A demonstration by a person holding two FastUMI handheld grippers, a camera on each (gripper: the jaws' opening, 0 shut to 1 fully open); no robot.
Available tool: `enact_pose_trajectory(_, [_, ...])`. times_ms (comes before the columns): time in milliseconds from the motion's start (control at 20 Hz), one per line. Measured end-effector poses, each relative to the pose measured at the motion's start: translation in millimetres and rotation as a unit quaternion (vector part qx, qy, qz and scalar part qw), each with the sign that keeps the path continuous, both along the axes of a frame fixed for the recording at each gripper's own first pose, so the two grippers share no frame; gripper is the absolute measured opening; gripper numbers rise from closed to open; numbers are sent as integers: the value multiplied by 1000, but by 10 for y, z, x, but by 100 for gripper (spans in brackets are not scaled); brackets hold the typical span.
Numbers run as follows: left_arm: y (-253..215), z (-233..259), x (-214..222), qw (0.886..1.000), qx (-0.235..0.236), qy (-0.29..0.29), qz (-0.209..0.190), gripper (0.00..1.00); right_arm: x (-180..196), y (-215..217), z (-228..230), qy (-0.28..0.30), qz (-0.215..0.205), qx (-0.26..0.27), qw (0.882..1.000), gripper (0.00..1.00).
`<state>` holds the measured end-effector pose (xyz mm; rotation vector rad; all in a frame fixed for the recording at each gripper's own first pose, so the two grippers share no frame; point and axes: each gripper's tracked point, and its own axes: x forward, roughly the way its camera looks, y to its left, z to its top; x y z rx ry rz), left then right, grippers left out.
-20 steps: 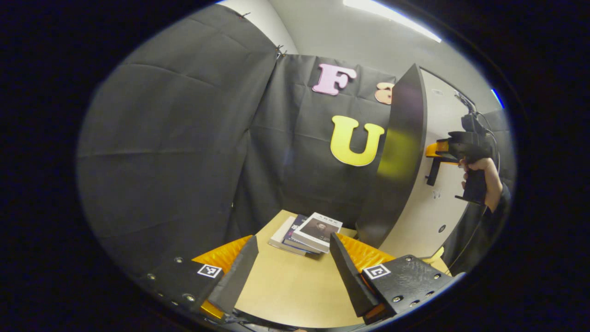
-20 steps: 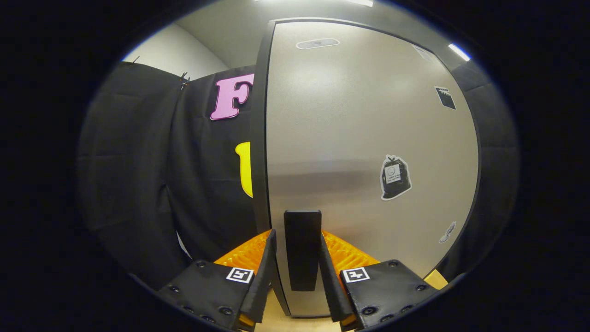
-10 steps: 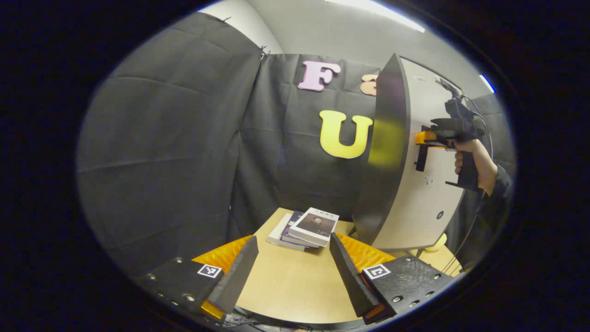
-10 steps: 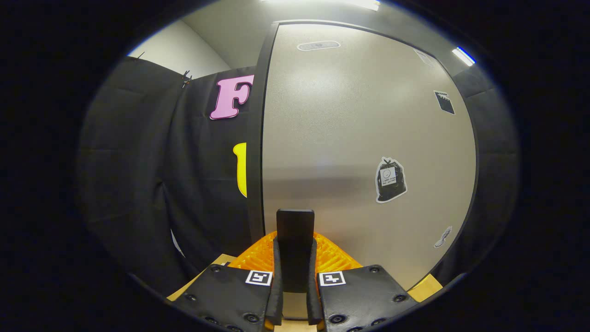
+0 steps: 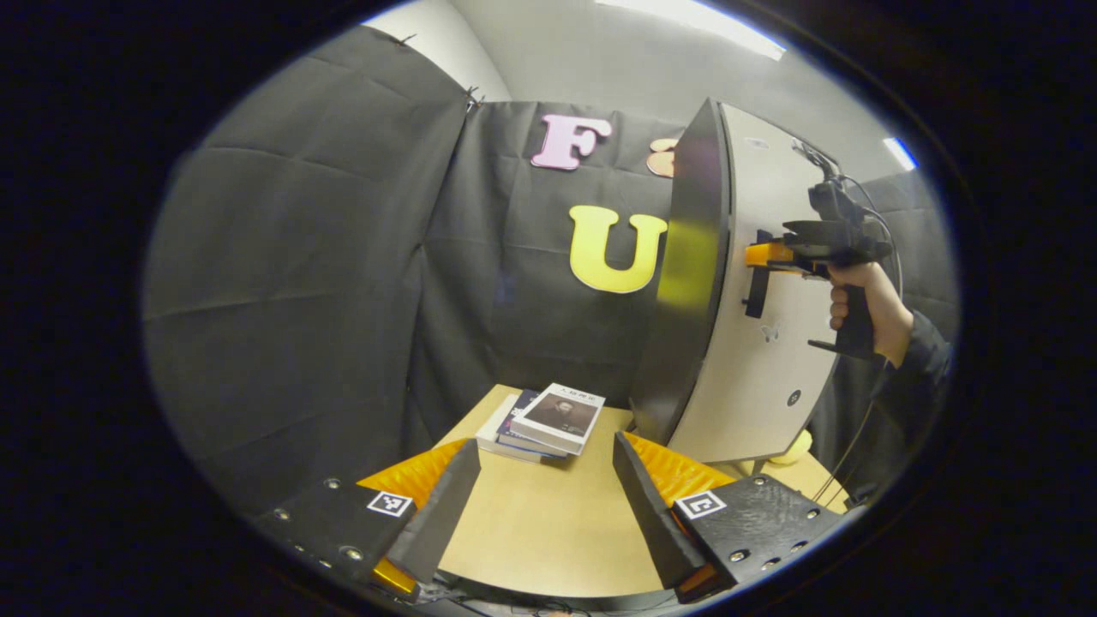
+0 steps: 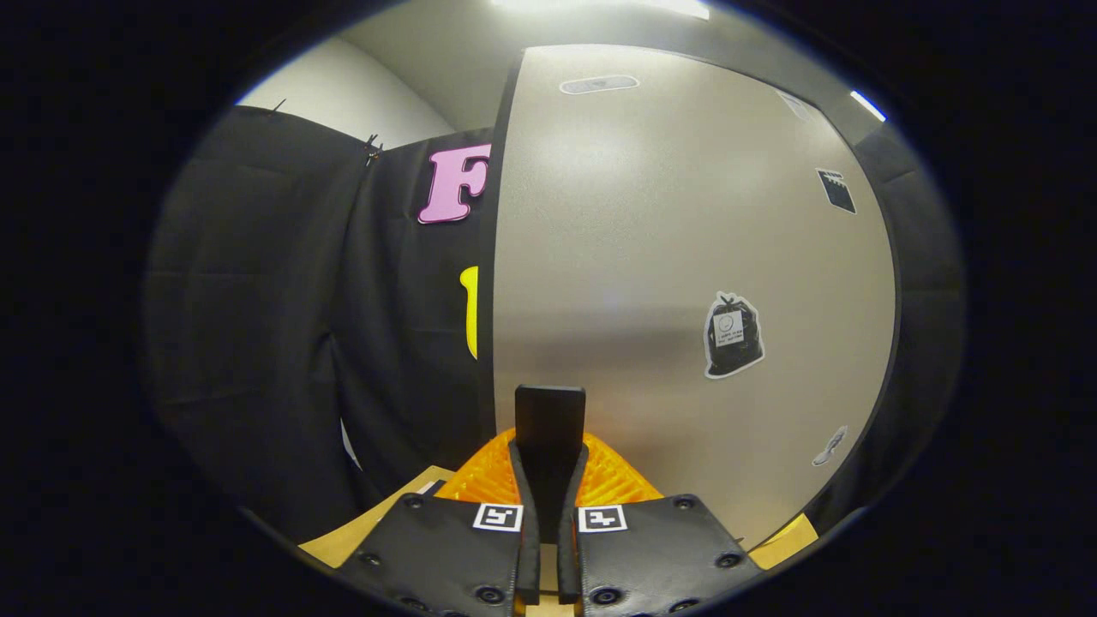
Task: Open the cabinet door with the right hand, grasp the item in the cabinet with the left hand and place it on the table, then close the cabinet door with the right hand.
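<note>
The cabinet stands at the right of the table, with a glossy dark side (image 5: 686,283) and a grey door (image 5: 771,360) facing right. In the right gripper view the door (image 6: 651,240) is close ahead, and my right gripper (image 6: 549,450) is shut on its upright black handle (image 6: 549,411). The left gripper view shows that gripper (image 5: 763,255), held by a hand (image 5: 861,300), at the handle (image 5: 756,291). My left gripper (image 5: 545,446) hangs open over the table (image 5: 540,531) with nothing between its fingers. The cabinet's inside is hidden.
A stack of books (image 5: 548,416) lies at the far end of the table, just left of the cabinet. A small yellow object (image 5: 799,447) peeks out below the door's lower corner. Black cloth walls close the left and back. A bag sticker (image 6: 733,334) is on the door.
My right gripper's fingers have come together on the door handle, from open around it to shut. The left gripper has drifted slightly, so the cabinet sits further left in its view.
</note>
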<state>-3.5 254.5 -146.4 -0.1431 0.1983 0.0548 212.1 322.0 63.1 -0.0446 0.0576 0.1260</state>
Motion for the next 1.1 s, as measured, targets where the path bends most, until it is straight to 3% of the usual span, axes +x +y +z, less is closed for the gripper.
enact_pose_trajectory(250, [-148, -51, -43, 1000, -3, 6, -6, 95, -245, 32, 57, -3, 40, -1, 999, 10])
enact_pose_trajectory(450, [-352, -17, -26, 1000, 1, 6, -27, 92, -420, 6, 86, 7, 67, 6, 998, 10])
enact_pose_trajectory(650, [-583, 33, 20, 999, 2, 0, -48, 95, -689, -62, 126, 14, 83, 4, 996, 10])
enact_pose_trajectory(750, [-700, 69, 33, 998, -1, -4, -56, 92, -839, -111, 179, 18, 88, 10, 996, 10])
enact_pose_trajectory(800, [-756, 82, 42, 998, -2, -5, -61, 99, -891, -145, 194, 19, 89, 10, 996, 10])
enact_pose_trajectory(1100, [-1054, 10, 82, 996, -4, -1, -95, 95, -1142, -378, 204, 31, 83, 12, 996, 10])
